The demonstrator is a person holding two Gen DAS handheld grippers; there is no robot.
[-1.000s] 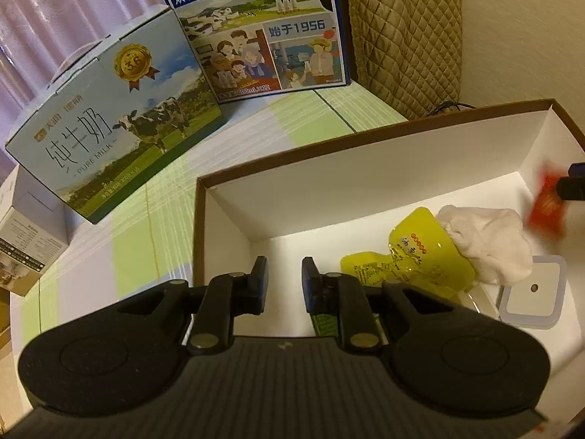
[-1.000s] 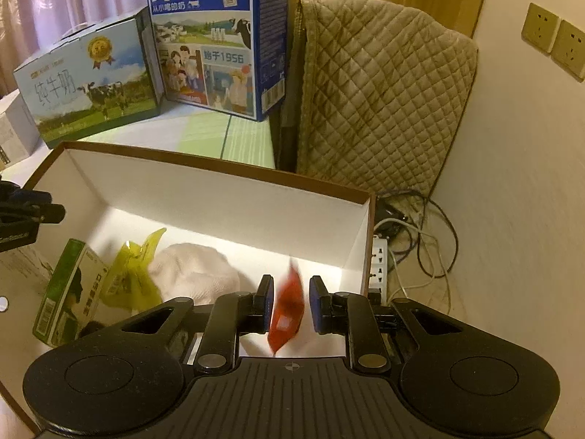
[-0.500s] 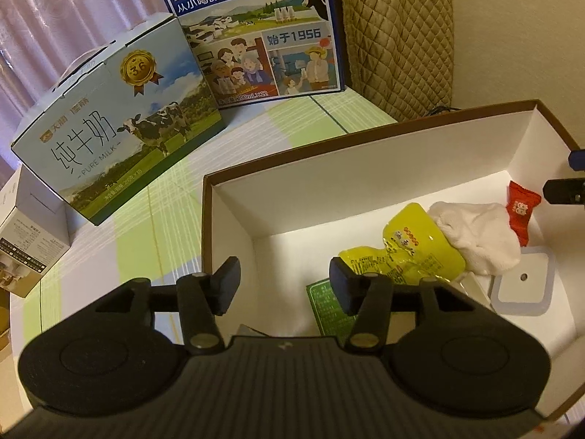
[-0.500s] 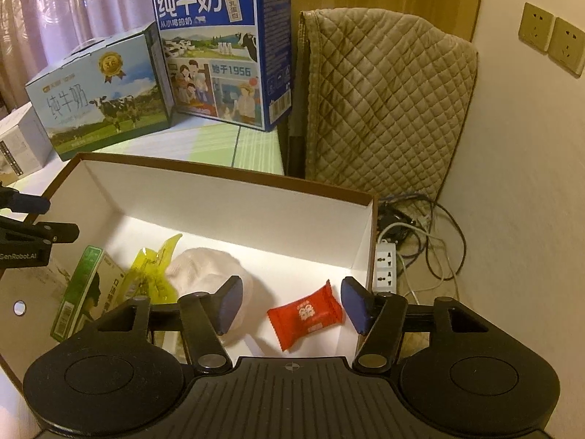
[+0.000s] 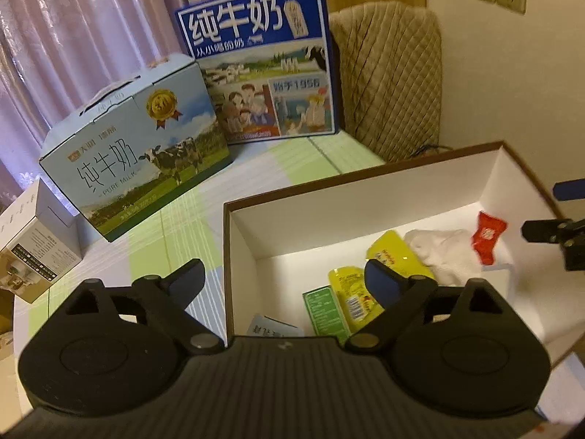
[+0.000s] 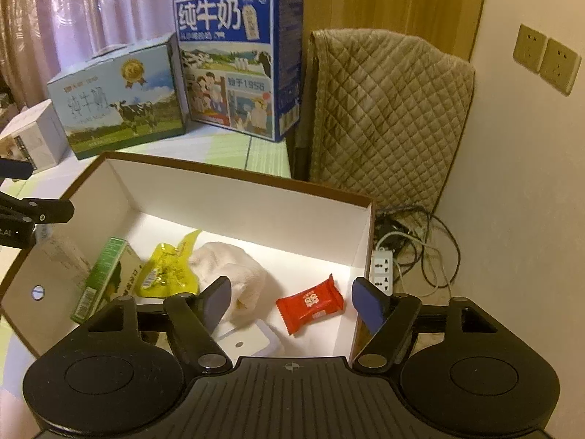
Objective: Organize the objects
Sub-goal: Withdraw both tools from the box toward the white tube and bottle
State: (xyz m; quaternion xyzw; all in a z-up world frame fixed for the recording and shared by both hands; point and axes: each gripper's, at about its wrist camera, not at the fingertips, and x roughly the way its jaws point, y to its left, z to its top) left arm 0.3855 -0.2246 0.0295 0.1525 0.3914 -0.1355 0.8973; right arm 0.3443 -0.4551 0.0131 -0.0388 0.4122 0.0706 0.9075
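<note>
The white-lined box (image 6: 256,216) serves as the reference for all positions. The right gripper (image 6: 290,301) hangs above the box's near right corner with its jaws spread wide and nothing between them. The red candy packet (image 6: 310,303) lies flat on the box floor directly ahead of and below that gap, close to the right wall; its long axis runs roughly across the jaw opening, tilted slightly up toward the right wall. The left gripper (image 5: 283,278) is likewise spread and empty, positioned over the box's near left corner, well apart from the packet. The right gripper is plainly the nearer of the two. Also inside the box: a white cloth (image 6: 234,274) at mid-floor just left of the packet, a yellow pouch (image 6: 166,270) left of the cloth, a green carton (image 6: 102,278) leaning toward the left wall, and a white square device (image 6: 245,342) near the front wall. Assessment: the packet appears deposited, so the box contents look settled. Any regrasp would fall to the right gripper, descending straight down with little turning. No further loose items outside the box can be confirmed from these views.
</note>
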